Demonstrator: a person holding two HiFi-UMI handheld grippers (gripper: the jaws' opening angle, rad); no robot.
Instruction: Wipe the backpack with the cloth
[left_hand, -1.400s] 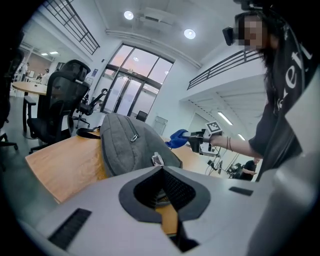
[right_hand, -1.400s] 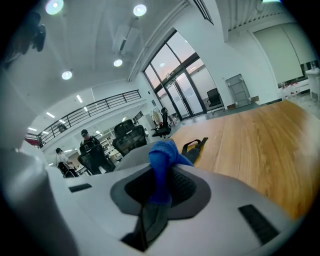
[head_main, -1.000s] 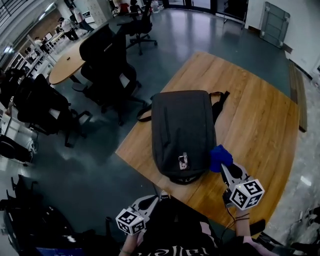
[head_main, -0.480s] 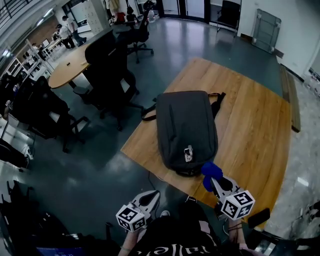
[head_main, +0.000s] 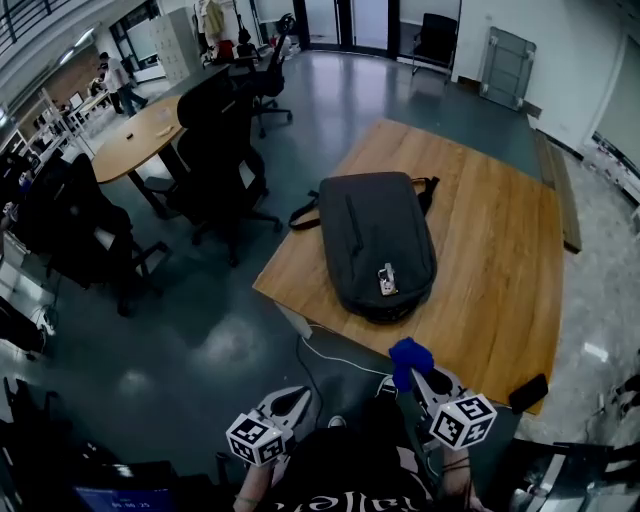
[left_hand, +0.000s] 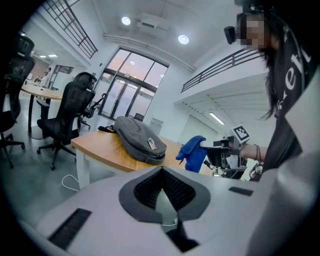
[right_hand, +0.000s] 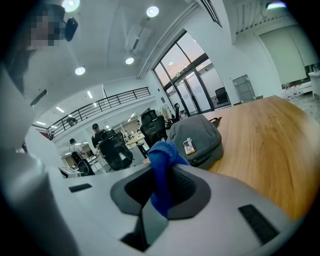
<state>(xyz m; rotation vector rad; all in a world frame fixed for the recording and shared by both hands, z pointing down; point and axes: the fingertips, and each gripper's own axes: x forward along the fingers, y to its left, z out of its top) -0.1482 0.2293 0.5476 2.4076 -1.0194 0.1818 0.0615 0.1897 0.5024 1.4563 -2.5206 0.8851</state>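
A dark grey backpack (head_main: 378, 240) lies flat on the wooden table (head_main: 500, 250), its tagged end toward me. My right gripper (head_main: 412, 374) is shut on a blue cloth (head_main: 407, 354) and hangs short of the table's near edge, apart from the backpack. In the right gripper view the cloth (right_hand: 163, 167) bunches up between the jaws, with the backpack (right_hand: 196, 138) beyond it. My left gripper (head_main: 298, 400) is low at the left over the floor, jaws together and holding nothing. The left gripper view shows the backpack (left_hand: 138, 138) and the cloth (left_hand: 192, 152) ahead.
Black office chairs (head_main: 215, 140) and a round wooden table (head_main: 140, 122) stand to the left of the table. A white cable (head_main: 345, 360) lies on the floor near the table's front. A flat black object (head_main: 527, 392) sits at the table's near right corner.
Both grippers have drawn back from the table. The blue cloth was beside the backpack's near end and is now off the table's near edge. The backpack has not moved.
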